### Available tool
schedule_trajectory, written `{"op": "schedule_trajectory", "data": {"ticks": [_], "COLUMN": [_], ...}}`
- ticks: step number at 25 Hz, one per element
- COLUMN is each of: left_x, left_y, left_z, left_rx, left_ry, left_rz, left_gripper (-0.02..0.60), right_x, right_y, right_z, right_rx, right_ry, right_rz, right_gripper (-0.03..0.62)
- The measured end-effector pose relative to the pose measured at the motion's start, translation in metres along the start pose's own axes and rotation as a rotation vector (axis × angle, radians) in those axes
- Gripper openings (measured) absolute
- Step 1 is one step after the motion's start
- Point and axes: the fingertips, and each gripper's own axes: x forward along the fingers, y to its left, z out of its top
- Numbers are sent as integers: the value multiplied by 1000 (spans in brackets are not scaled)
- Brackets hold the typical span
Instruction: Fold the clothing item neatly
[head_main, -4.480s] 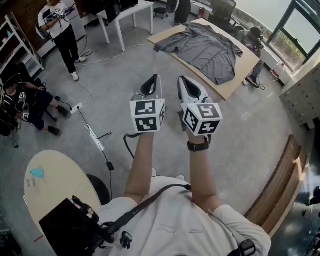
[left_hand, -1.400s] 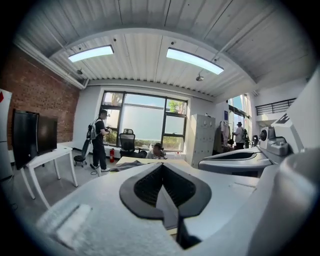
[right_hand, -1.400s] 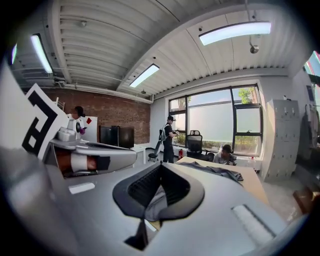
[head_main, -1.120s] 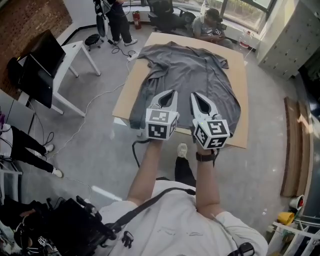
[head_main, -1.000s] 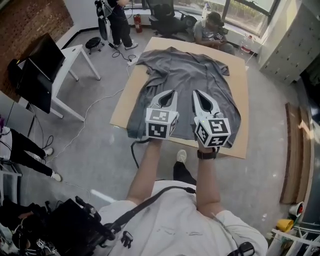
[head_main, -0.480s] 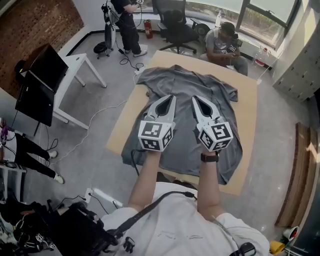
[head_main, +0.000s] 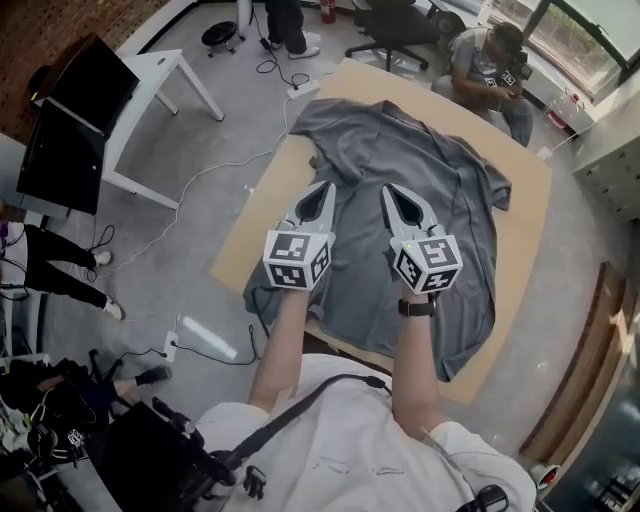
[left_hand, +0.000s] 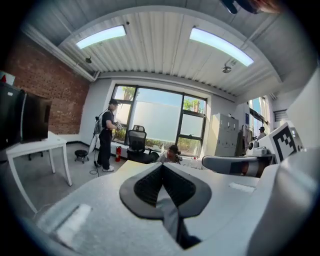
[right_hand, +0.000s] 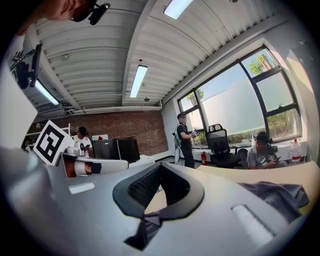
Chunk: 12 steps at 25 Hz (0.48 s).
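A grey short-sleeved shirt (head_main: 440, 200) lies spread flat on a tan board (head_main: 525, 205) on the floor, collar at the far end. In the head view both grippers hang side by side above the shirt's near-left half. My left gripper (head_main: 326, 185) is shut with nothing in it, and its own view shows the jaws closed tip to tip (left_hand: 162, 165). My right gripper (head_main: 386, 189) is also shut and empty (right_hand: 160, 164). The right gripper view shows a rumpled part of the shirt (right_hand: 272, 192) on the board (right_hand: 280, 172) low at the right.
A white desk (head_main: 155, 70) with a dark monitor (head_main: 65, 115) stands at the left. A person sits past the board's far edge (head_main: 490, 55) beside an office chair (head_main: 395, 20). Cables (head_main: 200, 180) and a power strip (head_main: 205, 350) lie on the floor at the left. Wooden planks (head_main: 580, 370) lie at the right.
The board and shirt have come much closer and now lie under the grippers. Both grippers moved forward and lower over the shirt, still shut and side by side.
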Motion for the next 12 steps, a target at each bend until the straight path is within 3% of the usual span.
{"op": "schedule_trajectory", "data": {"ticks": [3,9,12], "left_x": [6,-2,-25], "left_y": [24,74,104], "left_z": [-19,-85,-131], "left_rx": [-55,-32,-59], "left_ry": [63,224,317], "left_rz": [27,131,202], "left_gripper": [0,0,2], "right_x": [26,61,75], "right_y": [-15,-51,-61], "right_z": [-26,-110,-148], "right_rx": [42,63,70], "right_ry": [85,289,354], "right_rz": [-10,-51,-46], "right_gripper": [6,6,6]}}
